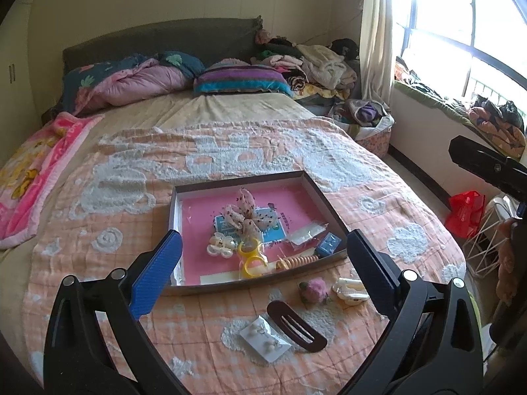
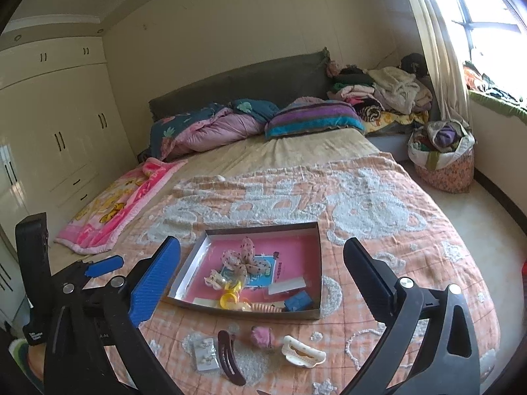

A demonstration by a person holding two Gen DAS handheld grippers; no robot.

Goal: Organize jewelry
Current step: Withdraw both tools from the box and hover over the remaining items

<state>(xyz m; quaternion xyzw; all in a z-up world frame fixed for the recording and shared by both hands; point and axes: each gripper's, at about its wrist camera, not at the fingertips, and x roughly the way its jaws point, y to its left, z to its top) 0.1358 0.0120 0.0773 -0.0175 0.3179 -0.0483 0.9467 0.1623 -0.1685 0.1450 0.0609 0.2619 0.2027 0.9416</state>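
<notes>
Nearest the person, four pieces are left loose on the bed (image 2: pixel 378 197), on its quilted cover in front of the box: the earring card (image 2: pixel 205 354), the brown hair clip (image 2: pixel 229 355), the pink pompom tie (image 2: pixel 262 335) and the white claw clip (image 2: pixel 303 352). The brown hair clip is laid flat with its long axis running from the box side toward the person; in the right wrist view its rounded end is pointed at the box.

Both tools are held above these pieces. The left gripper (image 1: pixel 263 270) is seen spread to its widest with nothing between its jaws, and the right gripper (image 2: pixel 262 283) is likewise wide apart and empty.

Trouble is judged likely from the soft cover: a flat clip could be pressed into the quilt and skidded away instead of lifted, and the thin earring card could be bent or flipped by one jaw. A pinch across the clip's length would probably be missed.

Farther off, the shallow box (image 2: pixel 318 253) is already crowded with a spotted bow (image 2: pixel 242 260), a yellow clip (image 2: pixel 229 298) and a blue case (image 2: pixel 298 301); its low wall could be nudged and the contents shifted.
</notes>
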